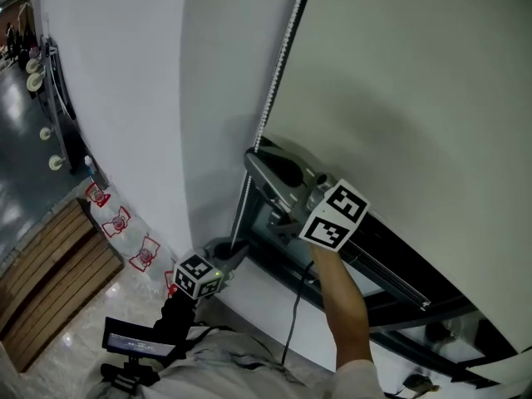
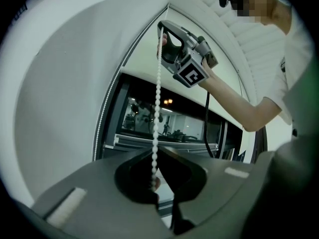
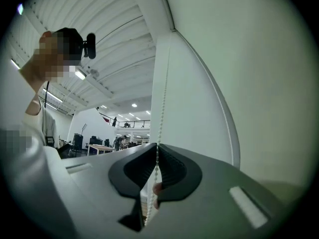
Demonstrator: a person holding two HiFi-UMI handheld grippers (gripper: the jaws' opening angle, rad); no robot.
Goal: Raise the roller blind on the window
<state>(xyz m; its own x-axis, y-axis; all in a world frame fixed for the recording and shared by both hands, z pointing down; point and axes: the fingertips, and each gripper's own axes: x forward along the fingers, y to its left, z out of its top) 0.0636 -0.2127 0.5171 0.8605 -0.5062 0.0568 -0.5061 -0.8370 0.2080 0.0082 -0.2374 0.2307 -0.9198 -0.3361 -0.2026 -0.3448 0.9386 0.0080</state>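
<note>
1. Two grippers are closed on a single bead chain [image 1: 278,65]. The chain hangs along the left edge of the roller blind [image 1: 416,81], between the blind and the white wall [image 1: 125,98].
2. Right gripper [image 1: 253,158]: this is the upper of the two, at about the height of the blind's lower edge. In the right gripper view its jaws are pinched together on the chain. The beads pass down through the meeting point and out below it.
3. Left gripper [image 1: 239,254]: this is the lower one, close to the bottom of the window frame [image 1: 249,198]. In the left gripper view its jaws are pressed together on the same chain. From them the chain runs straight up to the right gripper.
4. Roller blind: it covers most of the window. Below its lower edge a strip of dark glass [image 1: 366,256] is uncovered, and room lights reflect in it.
5. The two grippers are well apart along the chain and do not touch each other.
6. A bare forearm [image 1: 345,306] carries the right gripper, and a black cable [image 1: 293,322] hangs down beside it.
7. Wooden boards [image 1: 50,273] lie on the floor to the left, clear of the window.
</note>
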